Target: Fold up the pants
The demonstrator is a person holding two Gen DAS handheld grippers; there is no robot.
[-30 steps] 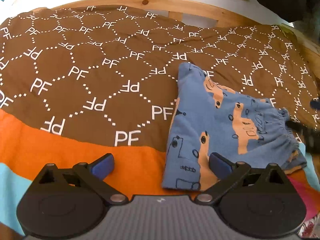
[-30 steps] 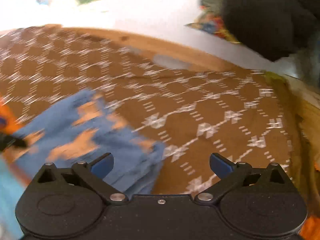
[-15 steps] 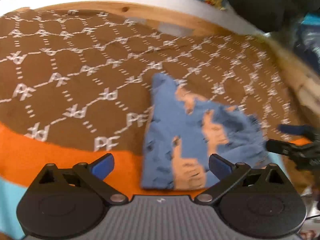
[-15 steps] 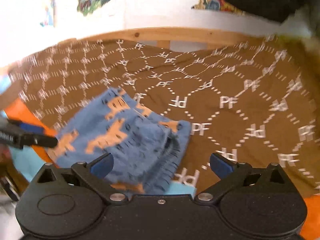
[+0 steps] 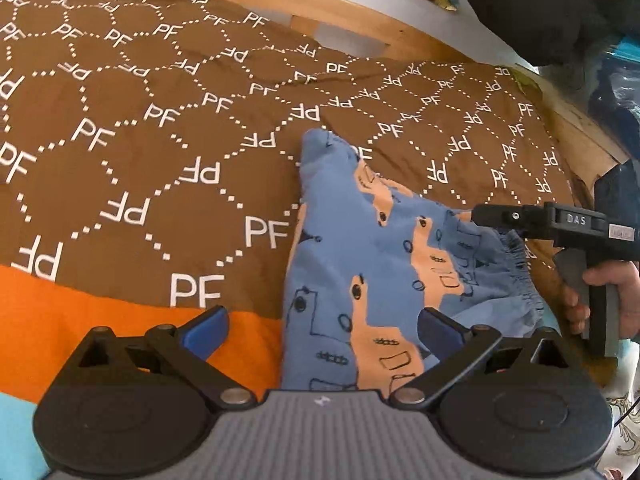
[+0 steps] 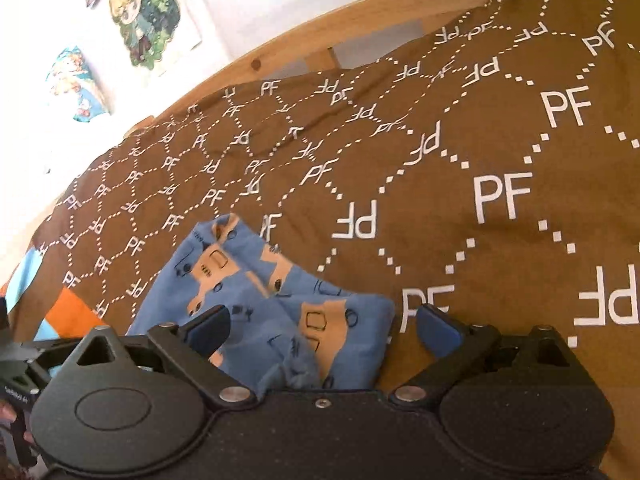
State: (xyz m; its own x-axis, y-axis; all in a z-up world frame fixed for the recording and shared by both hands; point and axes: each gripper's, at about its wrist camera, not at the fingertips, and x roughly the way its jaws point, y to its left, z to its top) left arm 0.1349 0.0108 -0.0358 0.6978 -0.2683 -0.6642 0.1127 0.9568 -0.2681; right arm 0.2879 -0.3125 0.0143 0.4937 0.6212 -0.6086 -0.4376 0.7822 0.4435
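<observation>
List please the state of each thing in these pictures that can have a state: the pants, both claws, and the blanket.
Pants: folded into a compact bundle, lying flat on the blanket, held by no claw.
Left claw: open, empty, low over the pants' near edge.
Right claw: open, empty, over the waistband end.
Blanket: spread out, slightly wrinkled.

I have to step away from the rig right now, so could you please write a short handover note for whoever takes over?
Left claw: open, holding nothing, just short of the near edge of the pants.
Right claw: open, holding nothing, over the waistband end.
The pants lie folded into a compact bundle on the brown PF-patterned blanket, near its orange stripe.
Done: they already look folded over.
Left: probably only a final tidy or one more fold, if wanted.
</observation>
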